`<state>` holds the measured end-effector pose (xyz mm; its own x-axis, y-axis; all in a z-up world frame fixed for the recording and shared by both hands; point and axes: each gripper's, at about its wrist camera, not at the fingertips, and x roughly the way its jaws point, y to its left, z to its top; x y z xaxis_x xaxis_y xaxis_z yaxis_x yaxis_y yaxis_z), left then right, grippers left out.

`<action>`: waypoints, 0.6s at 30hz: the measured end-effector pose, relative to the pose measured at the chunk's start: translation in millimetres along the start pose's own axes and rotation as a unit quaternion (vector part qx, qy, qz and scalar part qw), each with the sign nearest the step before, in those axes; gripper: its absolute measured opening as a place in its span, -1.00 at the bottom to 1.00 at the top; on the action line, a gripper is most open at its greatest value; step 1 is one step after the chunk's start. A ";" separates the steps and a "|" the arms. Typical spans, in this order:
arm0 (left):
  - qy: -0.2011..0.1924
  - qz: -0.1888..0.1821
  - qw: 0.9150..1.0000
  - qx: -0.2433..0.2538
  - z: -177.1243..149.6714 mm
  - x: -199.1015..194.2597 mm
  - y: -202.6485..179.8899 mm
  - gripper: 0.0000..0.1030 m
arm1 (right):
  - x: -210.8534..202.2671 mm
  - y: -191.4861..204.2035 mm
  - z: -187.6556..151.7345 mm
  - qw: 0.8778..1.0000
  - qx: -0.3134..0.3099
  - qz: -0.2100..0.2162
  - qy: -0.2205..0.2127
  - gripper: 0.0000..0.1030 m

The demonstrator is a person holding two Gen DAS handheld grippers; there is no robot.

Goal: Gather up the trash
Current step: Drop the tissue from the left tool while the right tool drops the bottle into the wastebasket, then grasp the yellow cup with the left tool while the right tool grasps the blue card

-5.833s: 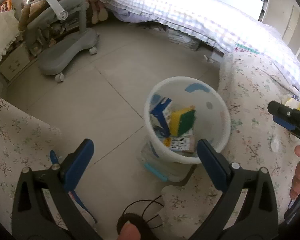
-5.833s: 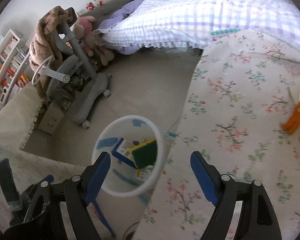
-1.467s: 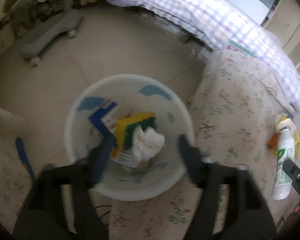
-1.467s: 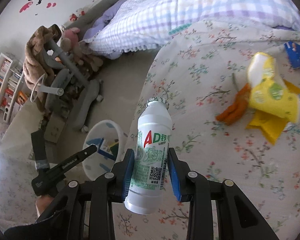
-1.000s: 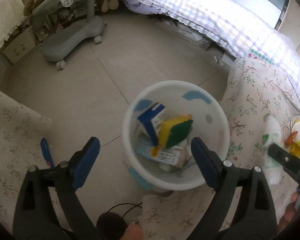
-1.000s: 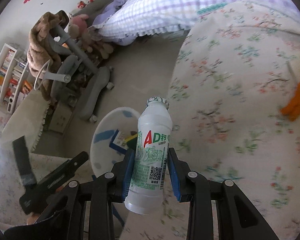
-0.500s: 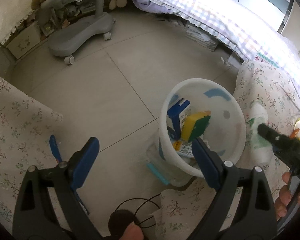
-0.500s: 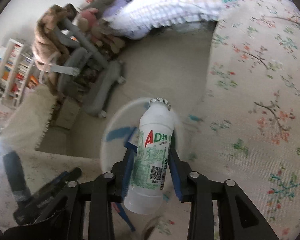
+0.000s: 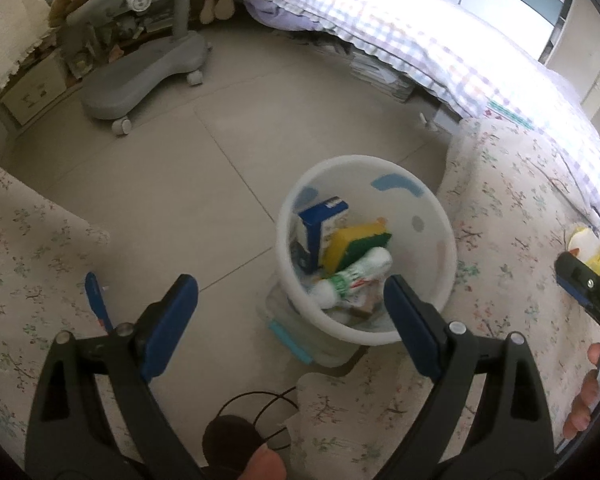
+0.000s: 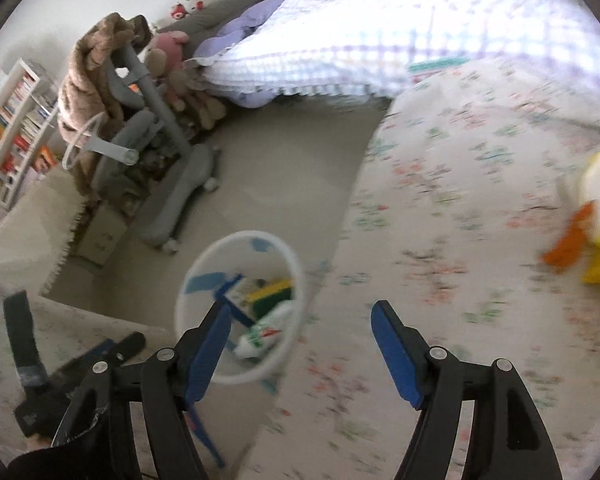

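Observation:
A white waste bin (image 9: 440,240) (image 10: 296,276) stands on the floor beside the flowered bedspread. Inside it a white drink bottle with a green and red label (image 9: 352,276) (image 10: 266,332) lies on a yellow-green sponge (image 9: 356,242) and a blue and white carton (image 9: 320,216). My left gripper (image 9: 290,302) hangs open above the bin's near rim, nothing between its blue pads. My right gripper (image 10: 300,328) is above the bin's right edge; its jaws are opening and hold nothing. A yellow and orange wrapper (image 10: 596,232) lies on the bedspread.
A grey wheeled chair base (image 9: 140,68) stands on the tile floor behind the bin. A bed with a checked quilt (image 9: 420,36) runs along the back. A flowered cover (image 9: 28,248) lies at the left, and a clear lidded box (image 9: 300,340) sits under the bin.
My right gripper let go of the white bottle, which dropped into the bin and now lies on the sponge. The right gripper's jaws spread wide and it rose a little.

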<state>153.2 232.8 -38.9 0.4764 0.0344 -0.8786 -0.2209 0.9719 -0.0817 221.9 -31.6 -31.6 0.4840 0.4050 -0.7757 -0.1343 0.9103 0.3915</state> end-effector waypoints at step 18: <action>0.003 -0.027 0.997 0.076 -17.7 0.5 -119.7 0.82 | -110.1 -130.4 -6.4 0.992 0.066 -0.100 -0.042 0.47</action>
<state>164.8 112.4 -37.9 0.4780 -0.0192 -0.8782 -0.0635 0.9964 -0.0564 180.6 -194.4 -0.4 0.5606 0.2031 -0.8028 0.0833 0.9507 0.2987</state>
